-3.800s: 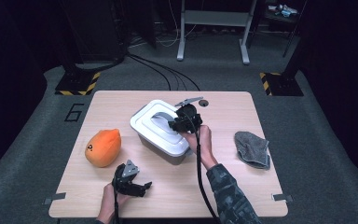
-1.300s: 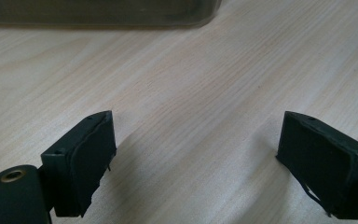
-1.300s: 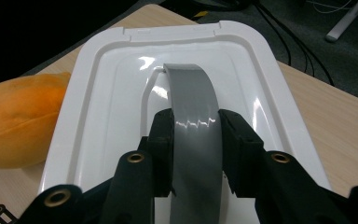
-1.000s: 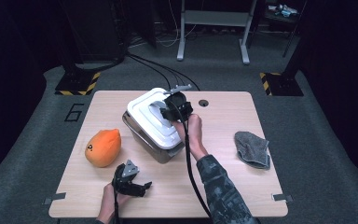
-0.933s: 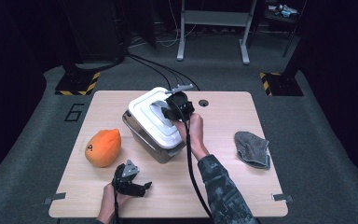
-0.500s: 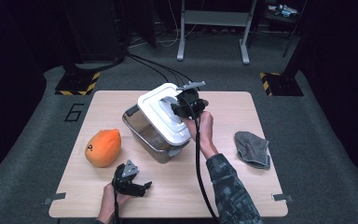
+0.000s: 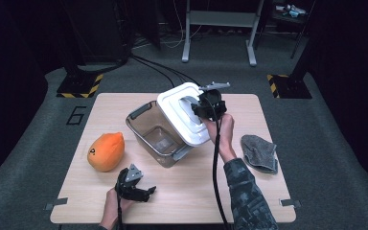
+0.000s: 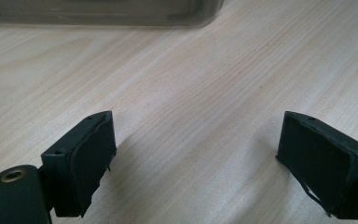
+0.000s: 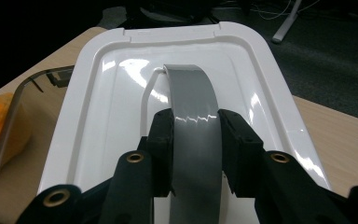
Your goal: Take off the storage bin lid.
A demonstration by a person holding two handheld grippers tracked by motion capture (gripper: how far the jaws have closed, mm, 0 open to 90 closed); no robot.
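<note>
Between the right gripper's (image 9: 196, 140) fingers (image 9: 163, 149) sits the grey handle (image 9: 193, 107) of the white lid (image 7: 182, 117), pinched nearly closed on it; the lid hangs tilted above the open bin (image 7: 155, 136), its lower edge near the bin's right rim. To do this well, I would carry the lid clear of the rim before lowering it, keeping the grip square so it doesn't swing. Near the worktop's front edge, the left gripper (image 7: 133, 184) rests with fingers (image 8: 81, 163) wide apart, holding nothing. An orange toy (image 7: 105, 151) lies left of the bin, a grey cloth (image 7: 260, 152) to the right. Beyond the pale wooden worktop (image 7: 249, 191) is dark carpet with cables and stands.
</note>
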